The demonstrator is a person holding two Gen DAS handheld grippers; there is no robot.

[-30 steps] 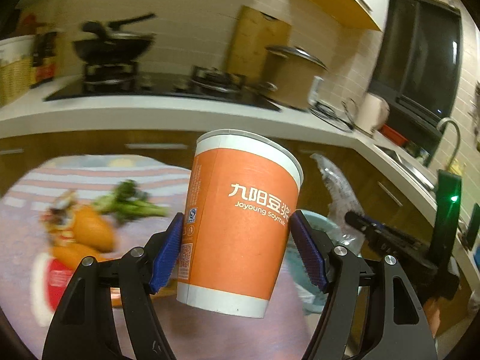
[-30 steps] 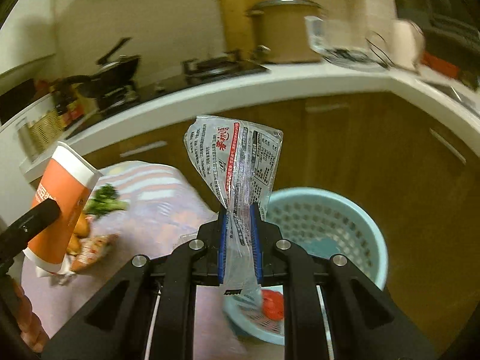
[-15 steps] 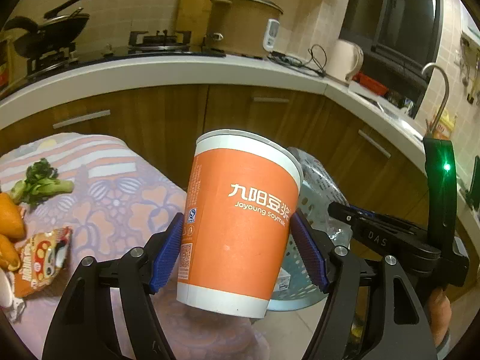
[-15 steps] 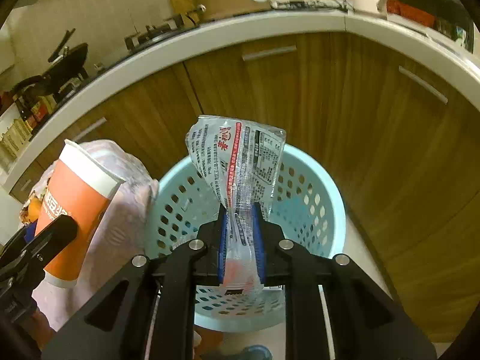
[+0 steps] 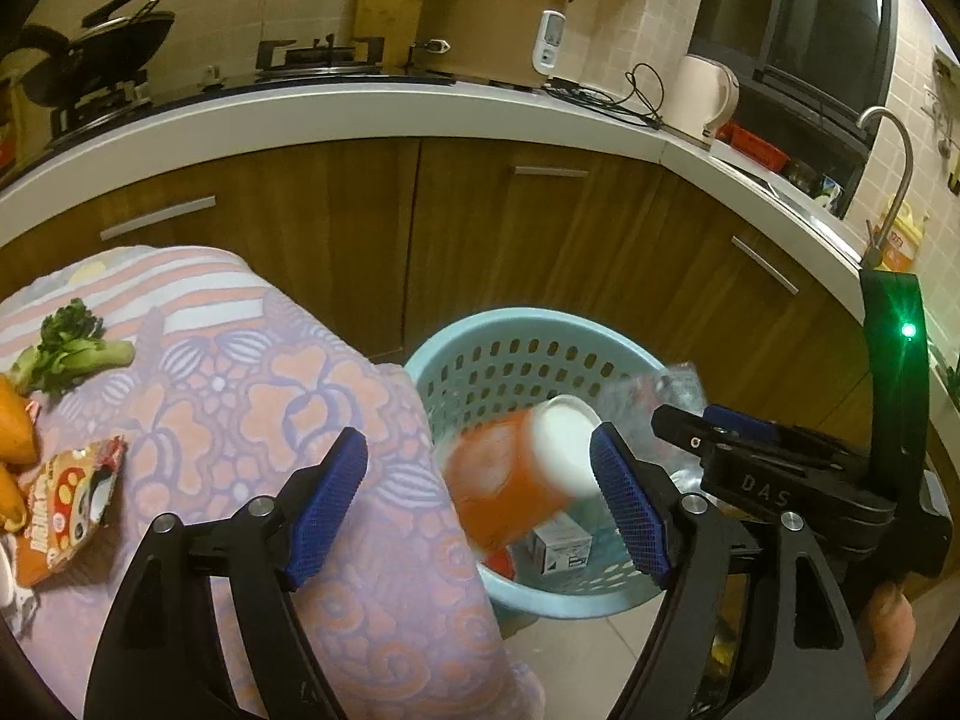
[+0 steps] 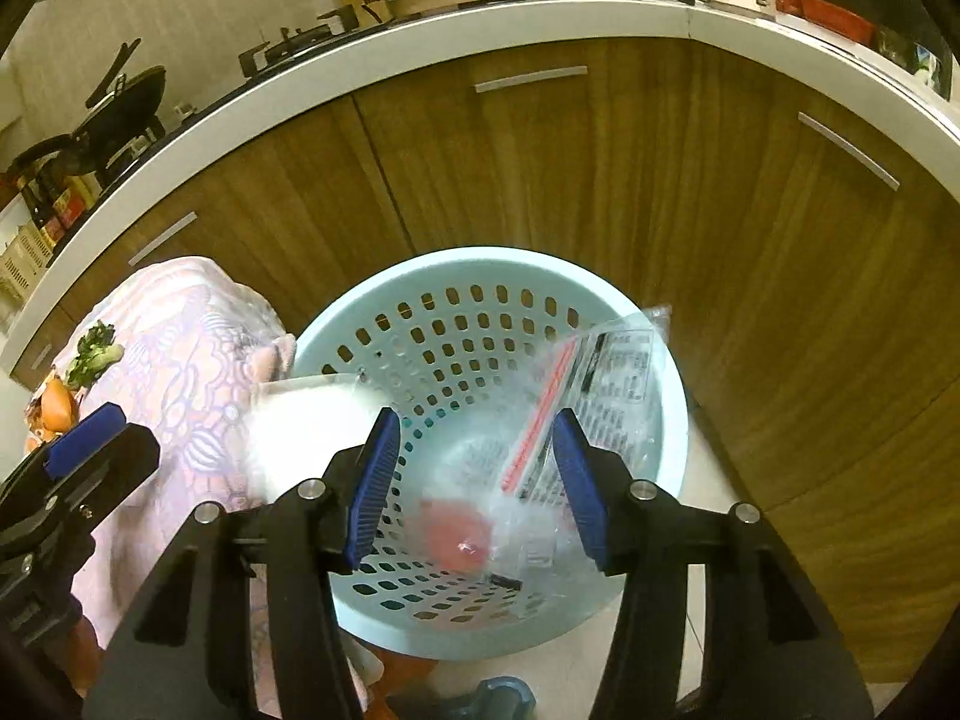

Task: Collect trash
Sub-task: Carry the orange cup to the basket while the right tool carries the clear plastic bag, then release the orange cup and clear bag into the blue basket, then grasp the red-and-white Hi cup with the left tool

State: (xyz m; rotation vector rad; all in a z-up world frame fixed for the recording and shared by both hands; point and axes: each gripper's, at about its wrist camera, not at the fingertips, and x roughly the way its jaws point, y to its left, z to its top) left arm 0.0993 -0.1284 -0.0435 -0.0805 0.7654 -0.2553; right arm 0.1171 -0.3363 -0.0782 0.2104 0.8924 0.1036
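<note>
The light blue perforated basket [image 5: 510,354] [image 6: 456,324] stands on the floor beside the table. My left gripper [image 5: 480,498] is open above its left rim. The orange paper cup [image 5: 516,480] is loose and blurred, tipped over inside the basket; in the right wrist view it shows as a white blur [image 6: 306,426]. My right gripper [image 6: 474,480] is open over the basket. The clear printed plastic wrapper [image 6: 588,408] is loose and falls against the basket's right wall; it also shows in the left wrist view [image 5: 672,396]. A small white box [image 5: 561,546] and a red item [image 6: 456,534] lie at the bottom.
The table with a pink and purple floral cloth [image 5: 270,420] is left of the basket. On it lie a snack packet [image 5: 66,510], greens [image 5: 72,354] and orange carrots [image 5: 12,426]. Wooden cabinets [image 5: 510,228] and the white counter [image 5: 360,114] stand behind.
Both grippers have opened. The orange cup has dropped from the left gripper into the basket, and the plastic wrapper has dropped from the right gripper into the basket.
</note>
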